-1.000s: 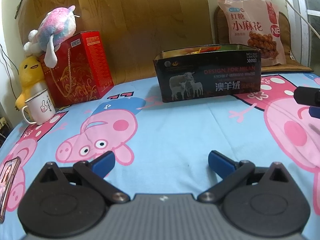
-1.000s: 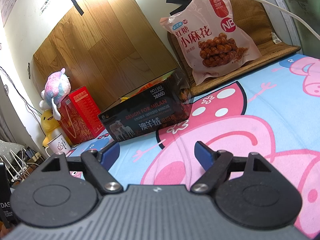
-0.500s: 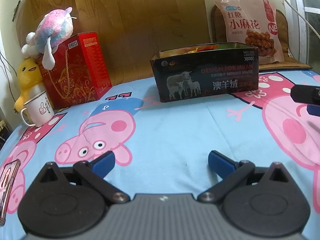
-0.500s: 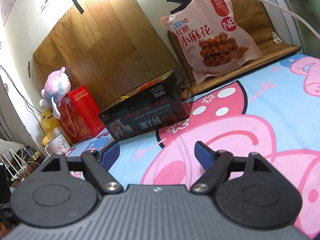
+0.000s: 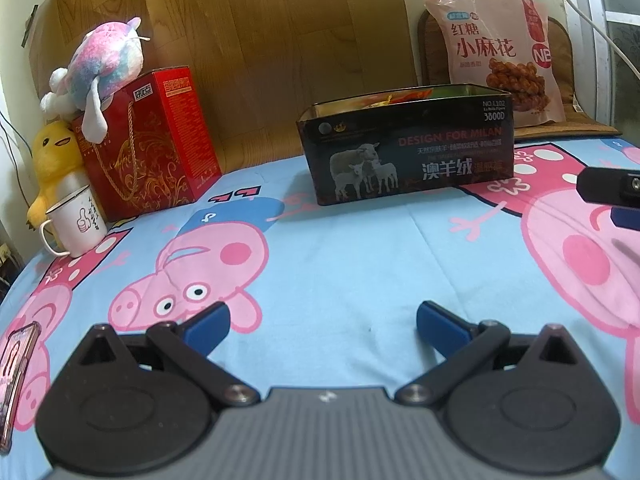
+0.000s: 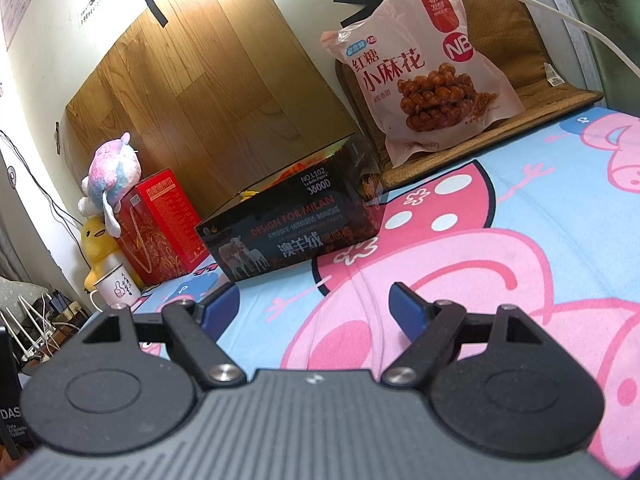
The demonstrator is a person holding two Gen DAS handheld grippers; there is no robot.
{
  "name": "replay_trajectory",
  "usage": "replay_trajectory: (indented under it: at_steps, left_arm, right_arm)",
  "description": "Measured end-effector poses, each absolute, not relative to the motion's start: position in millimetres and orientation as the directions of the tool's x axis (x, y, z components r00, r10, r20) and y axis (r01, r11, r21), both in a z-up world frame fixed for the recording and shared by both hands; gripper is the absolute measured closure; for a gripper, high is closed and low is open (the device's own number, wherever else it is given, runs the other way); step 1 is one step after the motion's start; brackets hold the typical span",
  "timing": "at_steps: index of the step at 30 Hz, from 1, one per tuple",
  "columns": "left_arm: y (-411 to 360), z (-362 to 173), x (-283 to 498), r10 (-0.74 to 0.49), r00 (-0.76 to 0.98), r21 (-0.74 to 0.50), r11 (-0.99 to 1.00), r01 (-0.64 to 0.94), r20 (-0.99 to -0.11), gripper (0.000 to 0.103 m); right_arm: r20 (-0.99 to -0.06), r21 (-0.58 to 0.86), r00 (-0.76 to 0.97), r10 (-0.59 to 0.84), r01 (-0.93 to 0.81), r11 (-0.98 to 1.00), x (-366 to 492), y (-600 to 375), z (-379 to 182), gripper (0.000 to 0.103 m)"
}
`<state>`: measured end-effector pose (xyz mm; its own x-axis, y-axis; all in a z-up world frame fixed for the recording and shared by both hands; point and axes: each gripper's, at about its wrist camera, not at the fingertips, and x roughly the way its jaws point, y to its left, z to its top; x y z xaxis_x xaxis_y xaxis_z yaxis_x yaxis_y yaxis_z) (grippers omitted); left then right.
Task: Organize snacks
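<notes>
A black open box (image 5: pixel 408 152) printed with sheep stands on the cartoon-pig sheet; snack packets show just above its rim. It also shows in the right wrist view (image 6: pixel 296 232). A pink bag of twisted snacks (image 5: pixel 496 52) leans upright behind it on a brown mat, and also shows in the right wrist view (image 6: pixel 424 68). My left gripper (image 5: pixel 322 324) is open and empty, low over the sheet, well short of the box. My right gripper (image 6: pixel 316 304) is open and empty; its tip shows at the right edge of the left wrist view (image 5: pixel 612 192).
A red gift box (image 5: pixel 148 144) with a pastel plush toy (image 5: pixel 100 64) on top stands at the back left, beside a yellow duck toy (image 5: pixel 56 160) and a white mug (image 5: pixel 76 220). A phone (image 5: pixel 16 364) lies at the left edge. A wooden board (image 5: pixel 256 40) backs the bed.
Both views have drifted slightly: the box and bag sit a little lower and further left in the left view. Both grippers stay open and empty.
</notes>
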<state>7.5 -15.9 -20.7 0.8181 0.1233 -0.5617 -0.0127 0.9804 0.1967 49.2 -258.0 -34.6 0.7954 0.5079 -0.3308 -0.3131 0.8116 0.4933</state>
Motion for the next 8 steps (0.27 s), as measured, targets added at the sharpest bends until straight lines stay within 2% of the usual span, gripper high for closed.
replay_trajectory:
  at_steps: [8]
  left_arm:
    - [-15.0,-19.3,6.2,0.092,0.829,0.180,0.984,0.011,-0.552,0.000]
  right_arm:
    - [-0.330,0.493,0.796,0.508,-0.313,0.812,49.1,-258.4,-34.6,0.019]
